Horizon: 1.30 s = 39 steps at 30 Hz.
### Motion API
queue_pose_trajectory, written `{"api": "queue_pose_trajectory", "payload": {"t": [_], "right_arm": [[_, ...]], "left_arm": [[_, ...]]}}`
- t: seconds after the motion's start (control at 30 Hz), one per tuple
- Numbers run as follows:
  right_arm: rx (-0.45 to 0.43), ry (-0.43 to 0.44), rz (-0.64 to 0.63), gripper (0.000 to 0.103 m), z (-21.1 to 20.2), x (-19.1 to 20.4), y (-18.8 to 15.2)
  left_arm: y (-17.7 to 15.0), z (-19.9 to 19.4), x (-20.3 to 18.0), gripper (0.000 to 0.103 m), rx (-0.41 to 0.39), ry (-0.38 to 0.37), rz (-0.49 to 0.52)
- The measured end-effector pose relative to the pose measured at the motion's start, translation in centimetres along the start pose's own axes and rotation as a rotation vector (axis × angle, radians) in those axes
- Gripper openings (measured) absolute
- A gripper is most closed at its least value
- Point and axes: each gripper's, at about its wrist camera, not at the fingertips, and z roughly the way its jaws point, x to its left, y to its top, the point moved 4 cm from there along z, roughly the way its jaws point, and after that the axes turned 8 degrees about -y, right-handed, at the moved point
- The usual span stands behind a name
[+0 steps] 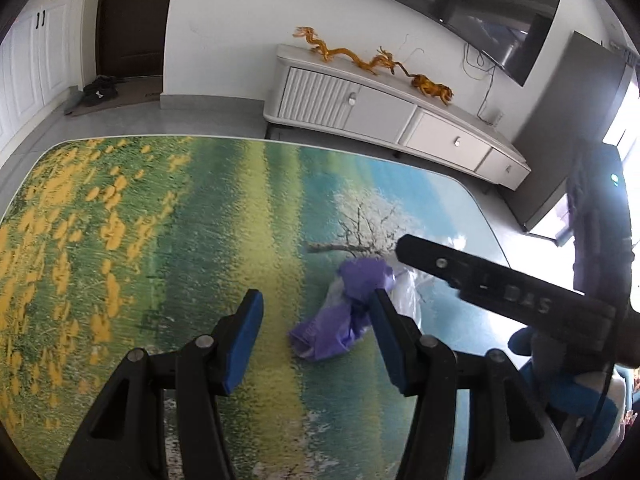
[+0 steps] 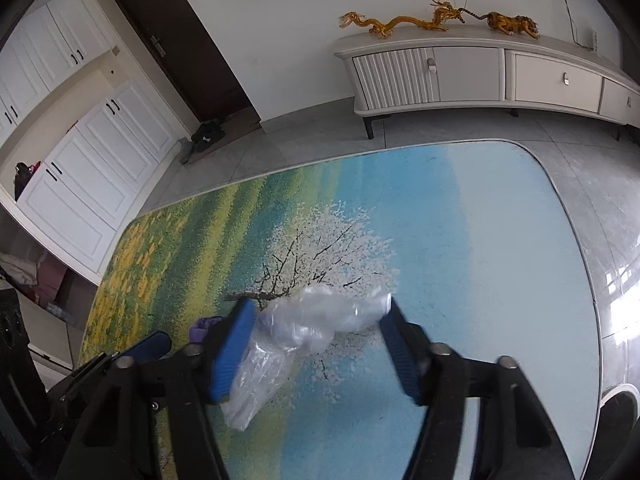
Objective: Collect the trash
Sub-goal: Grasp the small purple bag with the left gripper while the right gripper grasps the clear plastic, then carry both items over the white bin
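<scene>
A crumpled purple plastic bag (image 1: 352, 312) lies on the painted table (image 1: 160, 240), with a crumpled clear plastic bag (image 1: 408, 292) just beyond it. My left gripper (image 1: 316, 308) is open, and the purple bag lies between its blue pads, close to the right one. In the right wrist view the clear bag (image 2: 312, 320) lies between the open jaws of my right gripper (image 2: 320, 316). A bit of the purple bag (image 2: 204, 326) shows at the left, behind the left finger. The right gripper's black finger (image 1: 480, 276) crosses the left wrist view at the right.
A white TV cabinet (image 2: 480, 76) with golden dragon figures (image 2: 400, 22) stands against the far wall, under a wall TV (image 1: 460, 4). A dark door (image 2: 180, 40) and white cupboards (image 2: 92, 152) are at the left. Grey tiled floor (image 2: 592, 216) surrounds the table.
</scene>
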Motion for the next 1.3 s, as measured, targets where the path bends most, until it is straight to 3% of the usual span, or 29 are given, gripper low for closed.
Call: {"api": "queue_pose_trajectory", "payload": {"t": [0.07,0.3,0.43,0.53,0.87,1.07,1.3], "right_arm": [[-0.003,0.002,-0.008,0.039,0.0,0.0,0.0],[-0.018,0.026,-0.003,0.034,-0.7,-0.9,-0.2],[-0.033,0.03,0.013,0.034,-2.1,-2.2,-0.4],[-0.05,0.031,0.025,0.034,-3.8,-3.3,-1.0],[-0.121,0.01,0.009,0.034,-11.6,-6.4,-4.2],[-0.204,-0.054,-0.021,0.034,-18.4,-8.5,-6.2],[-0.257,-0.152,0.0,0.034,-24.2,-13.9,-8.8]], "left_arm": [[-0.1,0.1,-0.2,0.053,0.003,-0.012,0.003],[-1.3,0.8,-1.7,0.051,0.024,-0.04,0.034],[-1.4,1.1,-1.8,0.023,0.013,-0.042,0.022],[-1.6,0.5,-2.3,0.019,-0.012,-0.029,0.044],[-3.2,-6.0,-6.7,0.017,-0.126,0.071,0.135],[-4.6,-10.5,-12.6,0.017,-0.197,0.135,0.211],[-6.1,-12.0,-20.3,0.017,-0.2,0.102,0.312]]}}
